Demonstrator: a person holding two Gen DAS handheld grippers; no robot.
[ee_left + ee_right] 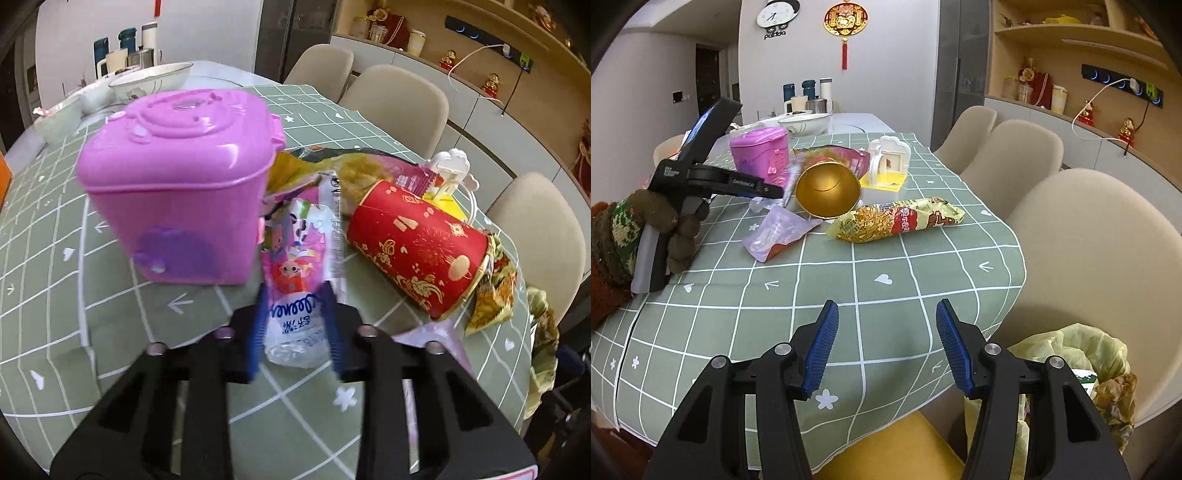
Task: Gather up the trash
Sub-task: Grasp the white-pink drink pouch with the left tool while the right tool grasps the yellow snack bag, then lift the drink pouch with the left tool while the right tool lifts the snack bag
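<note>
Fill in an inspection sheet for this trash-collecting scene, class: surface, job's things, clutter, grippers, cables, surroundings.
Surface: green grid tablecloth, on table.
Job's things: clear plastic wrapper; red paper cup on its side; yellow snack bag; lined trash bin beside the table.
Clutter: pink toy bin, lid closed; bowls at far end.
Grippers: left hand-held gripper closed on the wrapper; right hand-held gripper open, empty.
Cables: white cable at sideboard.
Surroundings: beige chairs, wall clock.

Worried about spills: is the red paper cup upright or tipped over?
Tipped over. The red cup lies on its side on the tablecloth, its gold inside facing the right camera and looking empty.
</note>
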